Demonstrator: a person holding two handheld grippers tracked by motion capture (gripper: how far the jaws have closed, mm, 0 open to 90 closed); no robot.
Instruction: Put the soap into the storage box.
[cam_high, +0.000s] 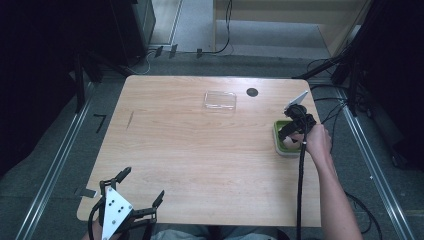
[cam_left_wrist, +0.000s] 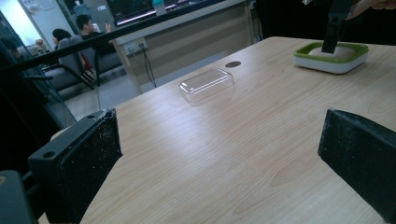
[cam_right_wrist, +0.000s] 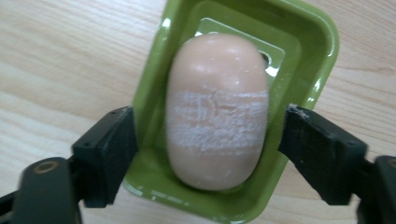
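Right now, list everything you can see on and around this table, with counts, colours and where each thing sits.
Table: one, light wood, centre.
Soap dish: one, green inside, white outside, table's right edge.
Soap bar: one, pale pink, lying in the dish.
Clear lid: one, transparent, far middle of table.
Dark round spot: one, beside the lid.
Left gripper: open, at the near left edge.
Right gripper: open, jaws either side of the soap.

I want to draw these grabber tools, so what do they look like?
Both are black, with two flat, blocky jaws. The left gripper has thin black linkage arms and a grey three-cornered plate with small dark holes on top. The right gripper also carries a plate, and a thick black cable trails from it. The forearm behind it is bare, without a sleeve.
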